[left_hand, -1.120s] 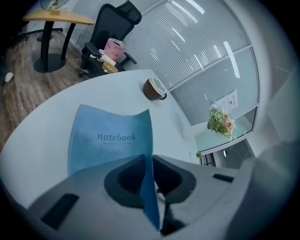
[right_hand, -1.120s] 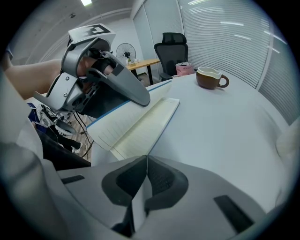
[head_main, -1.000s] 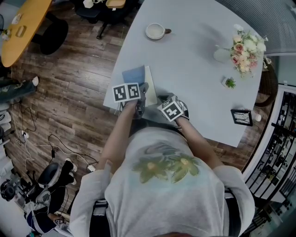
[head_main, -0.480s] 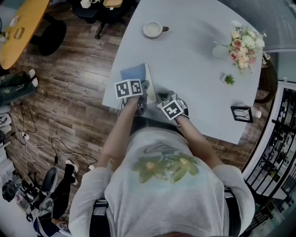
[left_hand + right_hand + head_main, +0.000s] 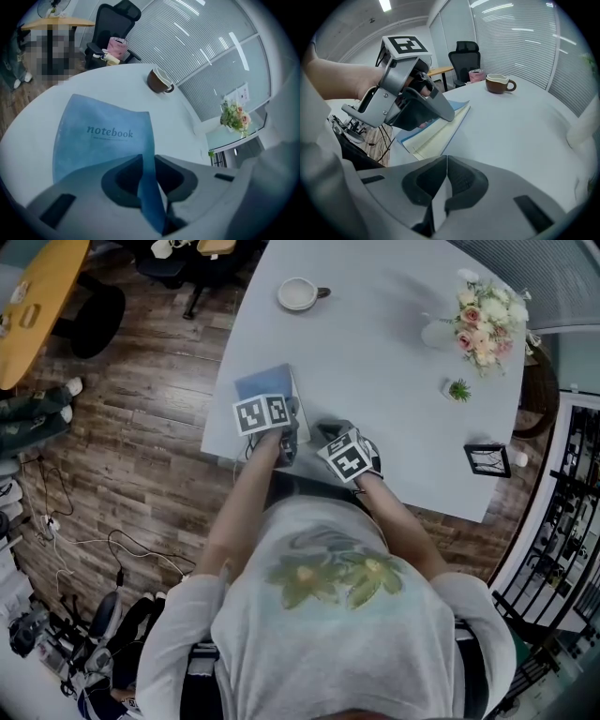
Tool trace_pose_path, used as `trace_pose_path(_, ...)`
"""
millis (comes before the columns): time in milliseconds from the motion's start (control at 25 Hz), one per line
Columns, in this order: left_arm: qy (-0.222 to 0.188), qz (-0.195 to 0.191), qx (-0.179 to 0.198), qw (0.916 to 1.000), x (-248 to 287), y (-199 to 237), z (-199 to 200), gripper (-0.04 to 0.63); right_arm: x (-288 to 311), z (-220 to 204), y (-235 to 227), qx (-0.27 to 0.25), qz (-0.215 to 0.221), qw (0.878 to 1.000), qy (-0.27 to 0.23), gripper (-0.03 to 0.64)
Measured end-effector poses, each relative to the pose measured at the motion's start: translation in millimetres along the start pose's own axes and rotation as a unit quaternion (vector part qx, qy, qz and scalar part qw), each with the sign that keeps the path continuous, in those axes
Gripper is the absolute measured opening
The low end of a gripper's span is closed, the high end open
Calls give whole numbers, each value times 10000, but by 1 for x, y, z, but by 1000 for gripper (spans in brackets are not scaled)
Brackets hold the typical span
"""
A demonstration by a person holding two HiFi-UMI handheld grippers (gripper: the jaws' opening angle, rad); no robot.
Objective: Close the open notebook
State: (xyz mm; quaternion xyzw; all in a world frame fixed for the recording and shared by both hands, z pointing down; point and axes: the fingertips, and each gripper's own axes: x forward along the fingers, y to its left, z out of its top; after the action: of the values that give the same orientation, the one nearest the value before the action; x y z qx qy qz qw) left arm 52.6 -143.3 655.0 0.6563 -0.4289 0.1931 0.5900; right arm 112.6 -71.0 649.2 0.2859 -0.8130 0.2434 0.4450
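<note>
The notebook (image 5: 265, 385) lies at the table's near left edge, blue cover up with "notebook" printed on it (image 5: 101, 136), cream pages (image 5: 438, 133) showing along its side. My left gripper (image 5: 291, 423) (image 5: 148, 157) is at its near right corner. The cover's lifted corner runs slanted between the jaws, which have just been opening; the pads do not clamp it. In the right gripper view the left gripper (image 5: 445, 112) reaches over the pages. My right gripper (image 5: 328, 434) (image 5: 446, 159) hangs just right of the notebook, shut and empty.
A brown and white cup (image 5: 298, 293) (image 5: 158, 80) (image 5: 499, 83) stands at the table's far side. Flowers (image 5: 478, 320), a small green plant (image 5: 457, 388) and a black frame (image 5: 487, 460) are to the right. The pale table (image 5: 394, 362) ends just left of the notebook, over wooden floor.
The whole scene has drifted slightly up and left in the head view. Both grippers stay by the notebook's near right corner; the blue cover lies over the pages as before.
</note>
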Motion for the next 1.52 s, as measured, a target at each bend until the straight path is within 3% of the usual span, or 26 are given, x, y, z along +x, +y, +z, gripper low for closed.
trace_pose_path(360, 14, 161, 405, 9990, 4, -4, -2, 87, -4, -3, -2, 134, -89, 9999, -54, 20)
trace_pose_path(520, -22, -221, 313, 9993, 6, -6, -3, 104, -4, -5, -3, 173, -92, 9998, -41, 20)
trace_pose_path(680, 45, -614, 338, 9975, 5, -14, -3, 173, -7, -5, -4, 198, -115, 9997, -80, 20)
trace_pose_path(1000, -92, -1333, 304, 9906, -11, -29, -2, 179, -20, 12, -5, 413, -126, 9983, -383, 20)
trace_pose_path(1360, -732, -1264, 405, 9885, -53, -26, 15, 166, -49, 48, -11, 386, -339, 9939, -974, 20)
trace_pose_path(1520, -986, -1049, 396, 9888, -71, -24, 20, 146, -61, 63, -9, 393, -357, 9911, -1217, 20)
